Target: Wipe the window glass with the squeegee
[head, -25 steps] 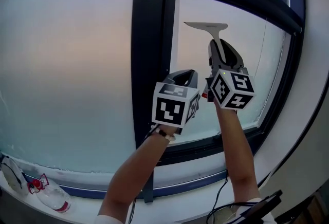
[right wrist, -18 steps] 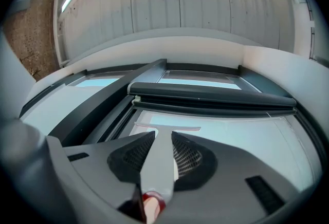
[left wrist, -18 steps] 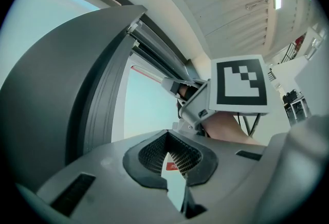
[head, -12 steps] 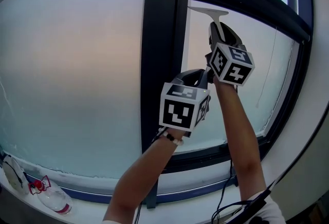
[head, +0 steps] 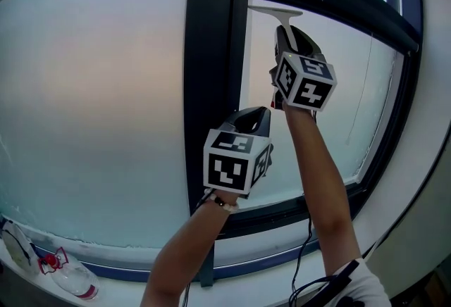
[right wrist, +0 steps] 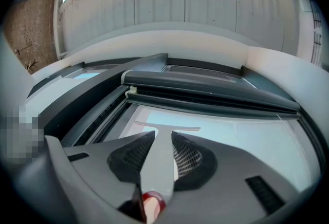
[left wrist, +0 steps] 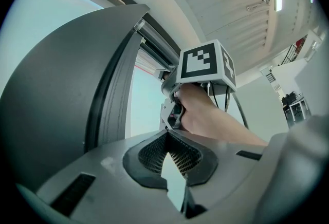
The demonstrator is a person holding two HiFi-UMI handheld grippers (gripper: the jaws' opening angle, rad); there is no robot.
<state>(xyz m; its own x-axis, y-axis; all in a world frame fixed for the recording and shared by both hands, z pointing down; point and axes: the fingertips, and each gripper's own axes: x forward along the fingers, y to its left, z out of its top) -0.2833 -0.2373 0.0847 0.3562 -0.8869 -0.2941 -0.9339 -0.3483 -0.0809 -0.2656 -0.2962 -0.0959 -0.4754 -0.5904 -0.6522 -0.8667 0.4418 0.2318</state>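
Head view: white T-shaped plastic squeegee (head: pixel 275 12), blade at top edge of frosted window glass (head: pixel 324 108).
Left gripper view: left gripper (left wrist: pixel 168 138), jaws together, empty.
Right gripper view: right gripper (right wrist: pixel 157 153), clamped on squeegee handle. Advised: blade flat, even downward pull.

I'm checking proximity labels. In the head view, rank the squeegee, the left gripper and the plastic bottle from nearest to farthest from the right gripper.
1. squeegee: clamped in the right gripper, its blade just above the jaws.
2. left gripper: below it and slightly to the left, shut on nothing.
3. plastic bottle: far down at the lower left.
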